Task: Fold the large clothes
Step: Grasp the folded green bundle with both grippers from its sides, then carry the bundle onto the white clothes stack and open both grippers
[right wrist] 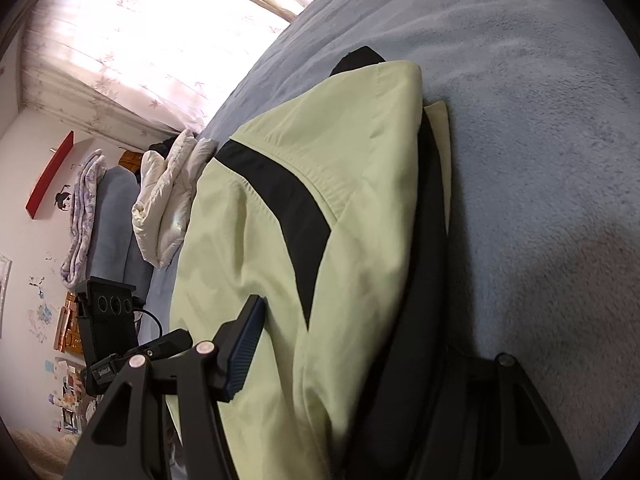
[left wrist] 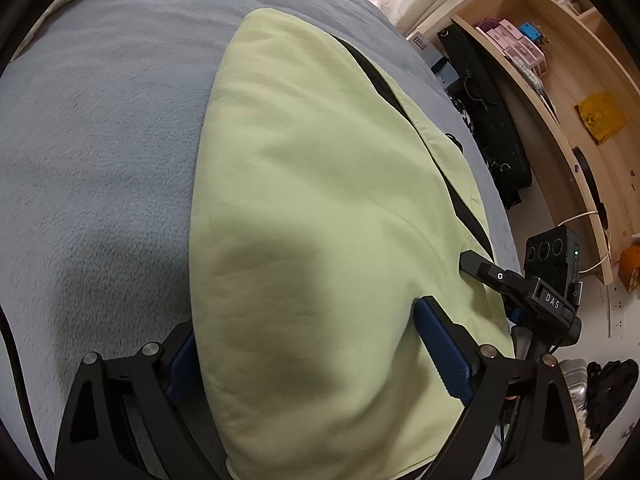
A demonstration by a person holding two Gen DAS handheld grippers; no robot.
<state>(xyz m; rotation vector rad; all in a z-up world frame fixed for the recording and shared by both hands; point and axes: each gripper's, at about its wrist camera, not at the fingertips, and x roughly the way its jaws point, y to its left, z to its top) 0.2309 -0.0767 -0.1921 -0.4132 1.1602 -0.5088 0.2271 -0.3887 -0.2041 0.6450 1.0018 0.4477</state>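
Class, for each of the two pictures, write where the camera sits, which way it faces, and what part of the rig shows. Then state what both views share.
Left wrist view: sits on the left gripper, looks down along its wide-apart fingers at the pale green jacket on the grey blanket; the right gripper shows alongside, shelves beyond.
Right wrist view: sits on the right gripper, faces the jacket's black stripe, with the curtain beyond; the left gripper shows alongside.
Shared: jacket, blanket, each other's gripper.

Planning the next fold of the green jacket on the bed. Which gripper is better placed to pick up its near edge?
Probably left: the left gripper stands open, straddling the green jacket near edge. The right gripper sits at its black-lined side.
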